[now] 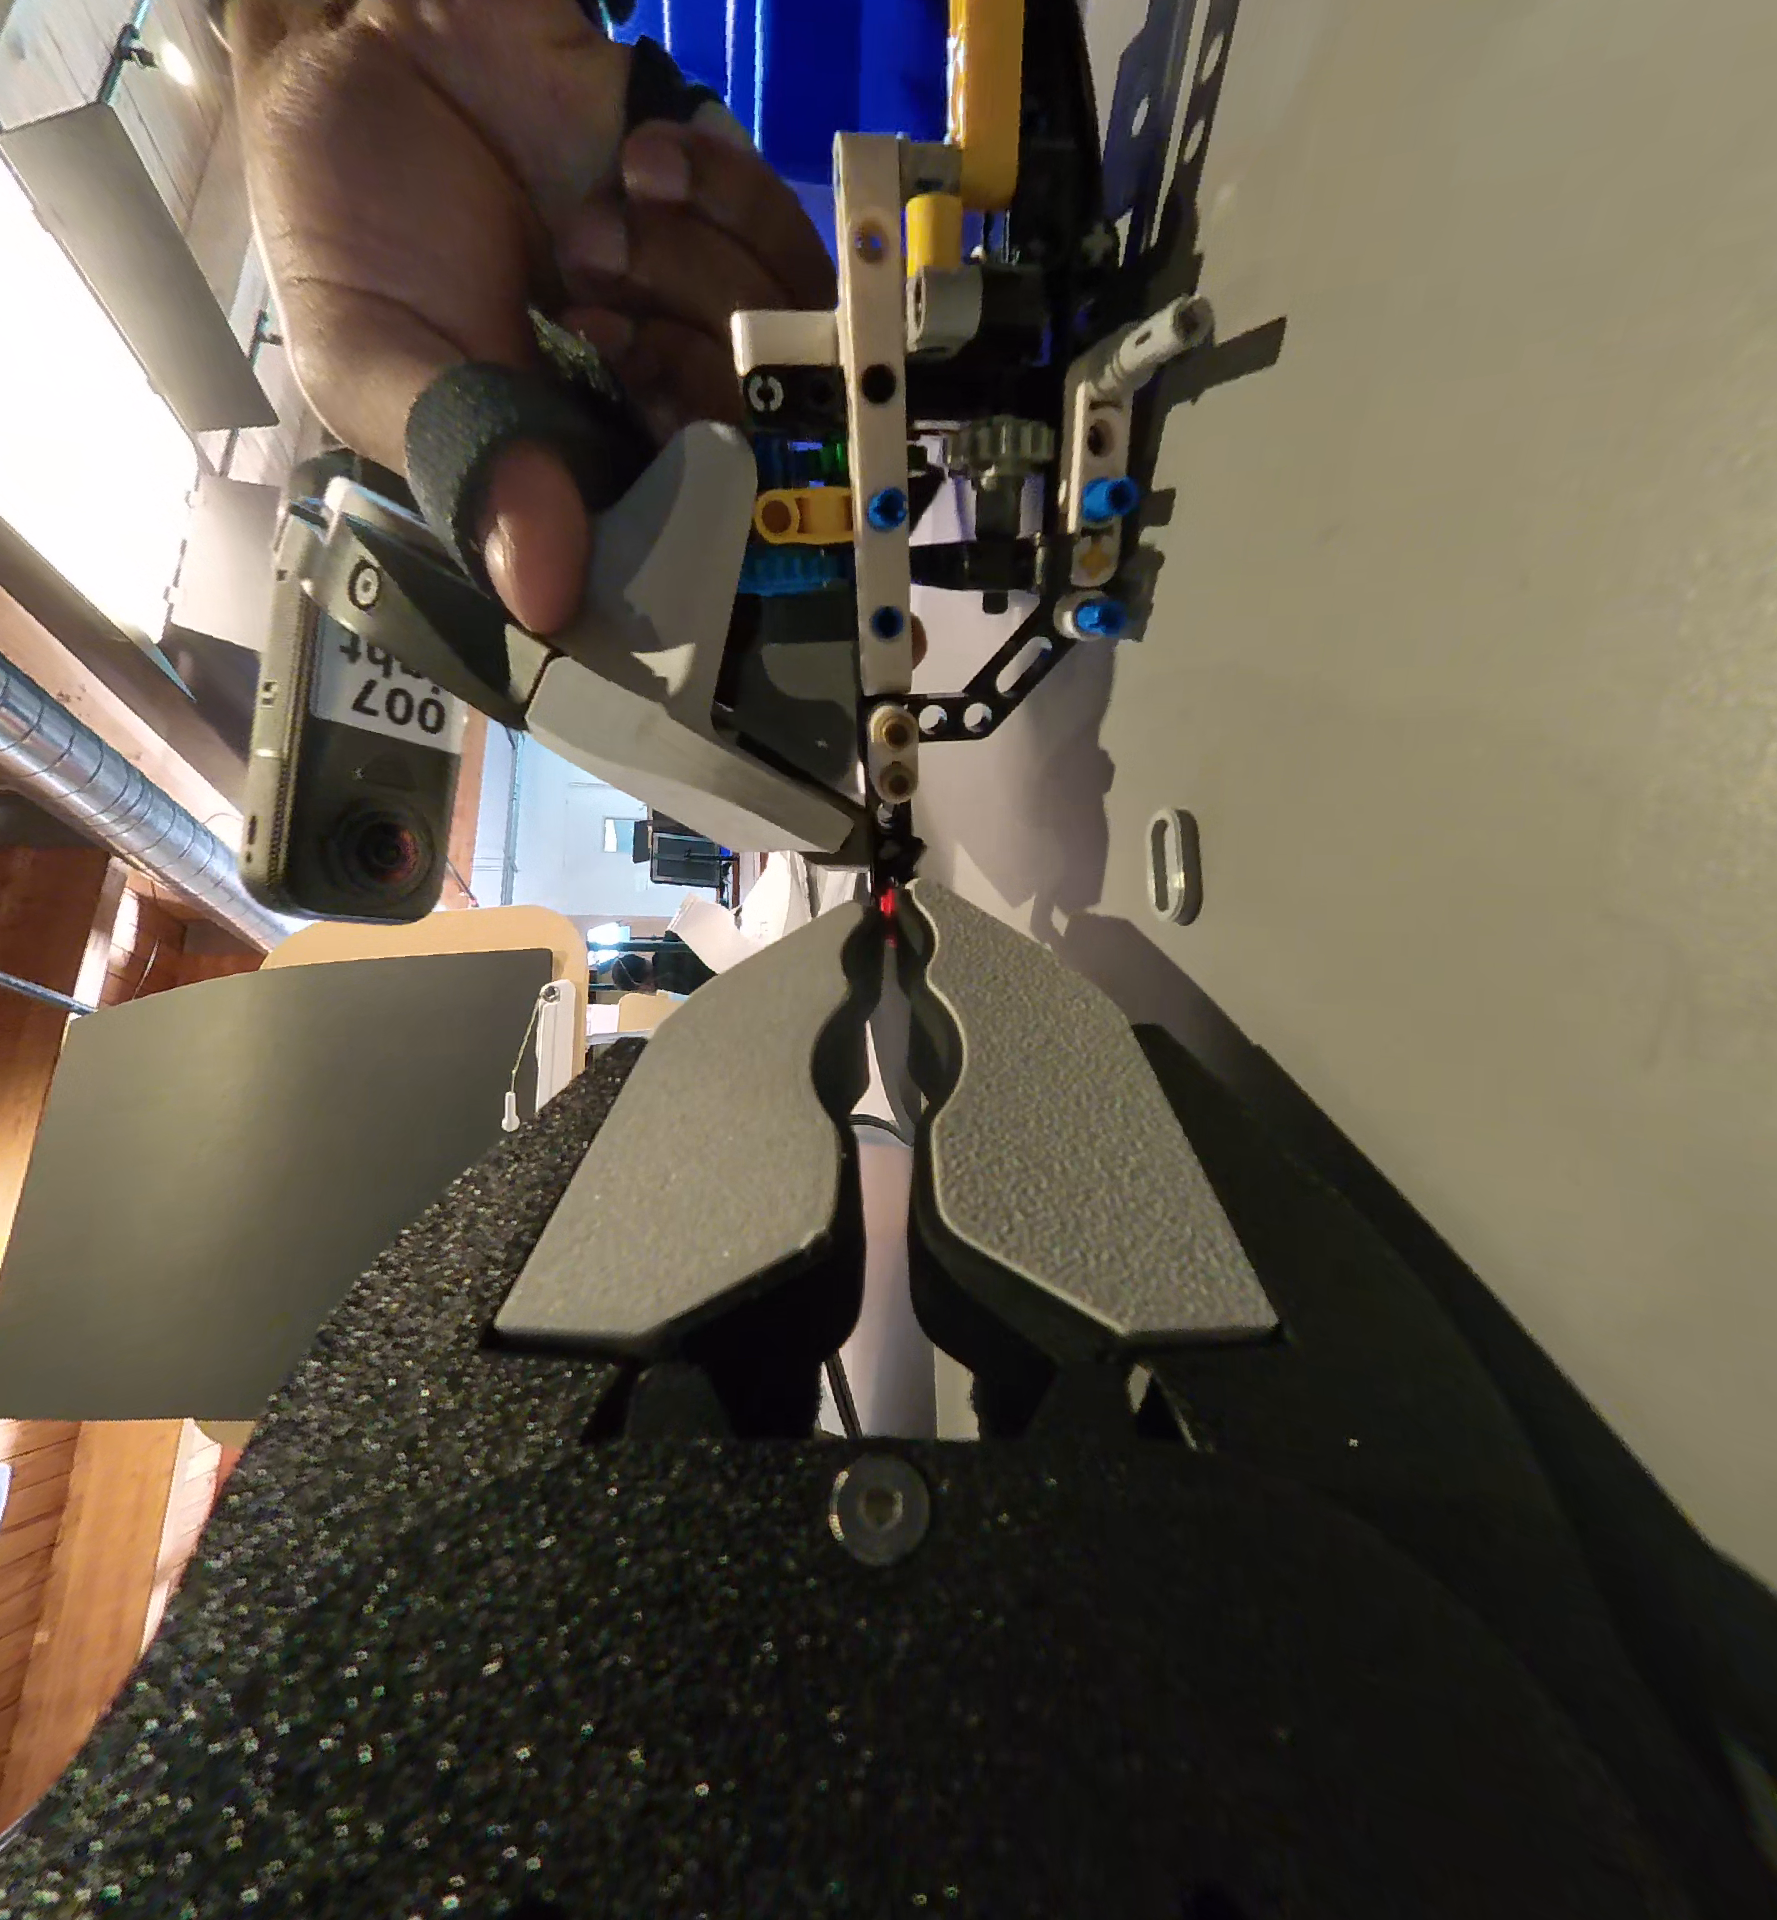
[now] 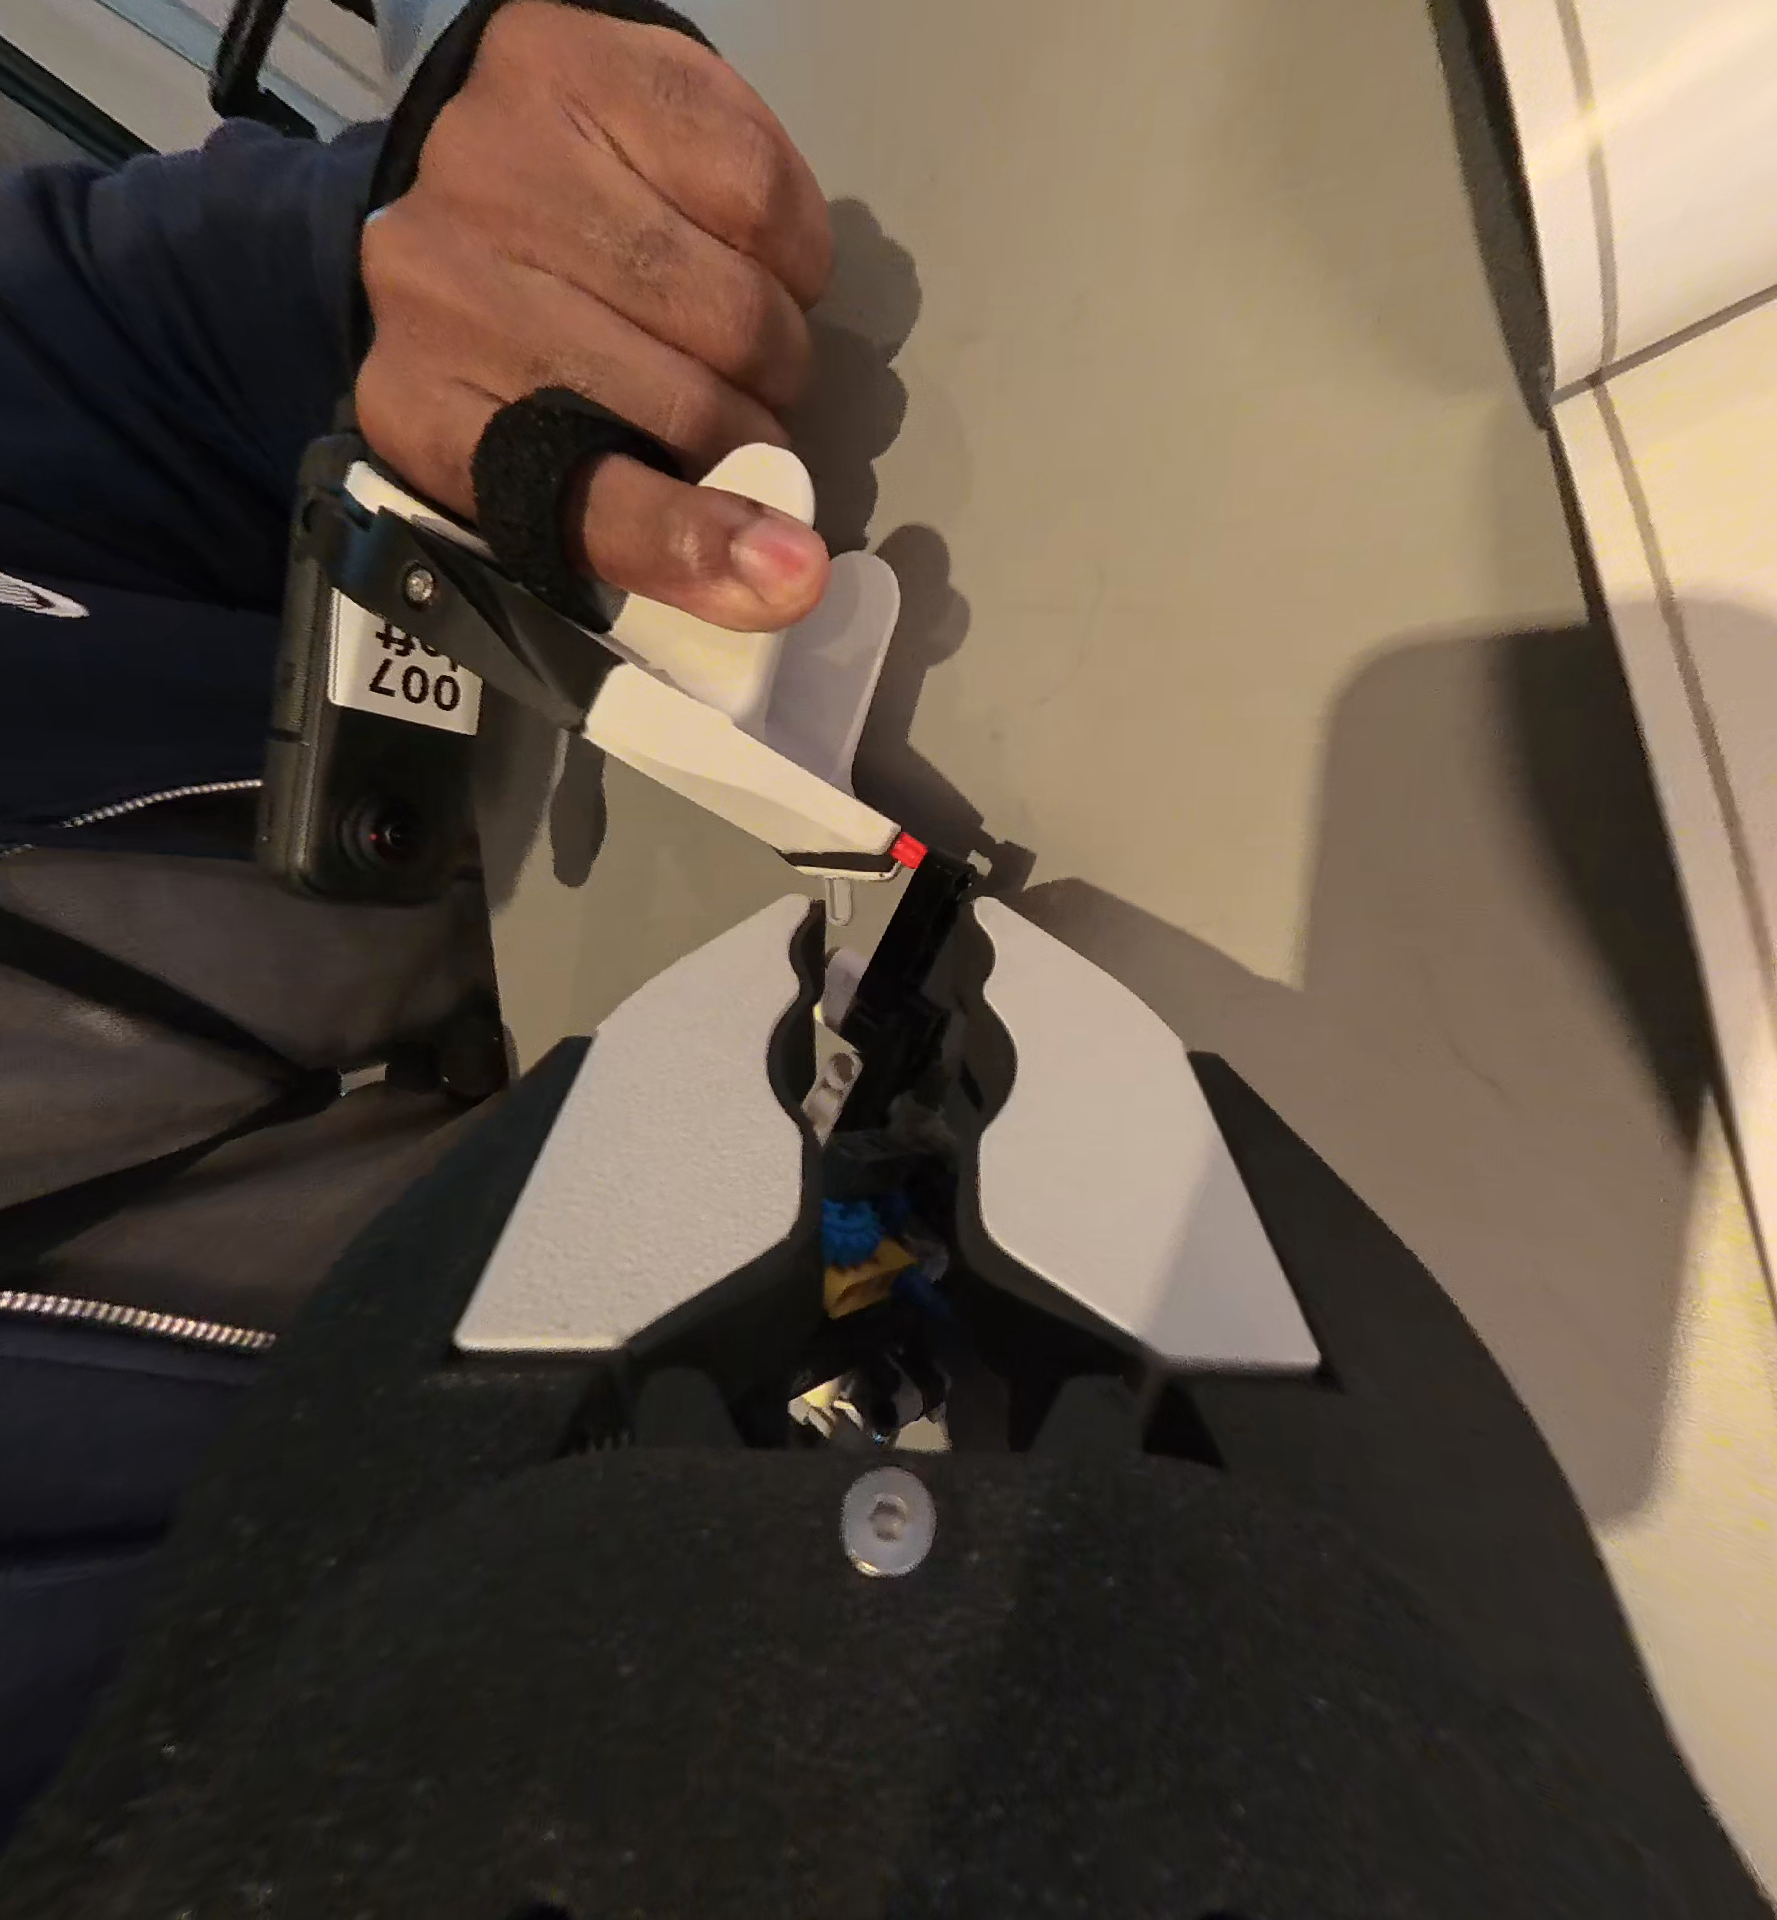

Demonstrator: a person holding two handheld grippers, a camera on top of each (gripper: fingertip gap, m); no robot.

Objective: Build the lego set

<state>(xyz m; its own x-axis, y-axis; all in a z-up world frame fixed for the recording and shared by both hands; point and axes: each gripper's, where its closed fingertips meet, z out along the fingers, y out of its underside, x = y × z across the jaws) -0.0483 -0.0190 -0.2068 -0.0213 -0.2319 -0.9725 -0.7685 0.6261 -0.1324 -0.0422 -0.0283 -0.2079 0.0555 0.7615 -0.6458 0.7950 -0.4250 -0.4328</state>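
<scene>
Left claw (image 1: 889,914) first: its two grey fingers are pinched nearly together on a small red piece (image 1: 892,902) at the very tips, and I read that as clenched on it. Right claw (image 2: 894,914) grips the lego model (image 1: 977,457) — in the right wrist view a black beam (image 2: 910,977) of the model stands between the fingers, with a blue gear and a yellow part deeper in the gap. From the left wrist view I see that same model held up in front of me: white beams with blue pins, a grey gear, yellow parts at the top, and a thin black liftarm running down to the tip where the red piece meets it. The other claw's grey fingers clamp the model from the side, a hand (image 1: 510,260) wrapped around the handle with a black strap over the thumb.

Both views are tilted. The table (image 1: 1486,520) is a plain pale grey surface, lit warmly, carrying sharp shadows of the model and claws; a small grey oval link (image 1: 1172,865) lies on it near the model. Behind, I make out a metal duct (image 1: 84,748), wooden panelling and bright windows — and, in the right wrist view, a white tiled surface (image 2: 1746,520) at the table's edge.
</scene>
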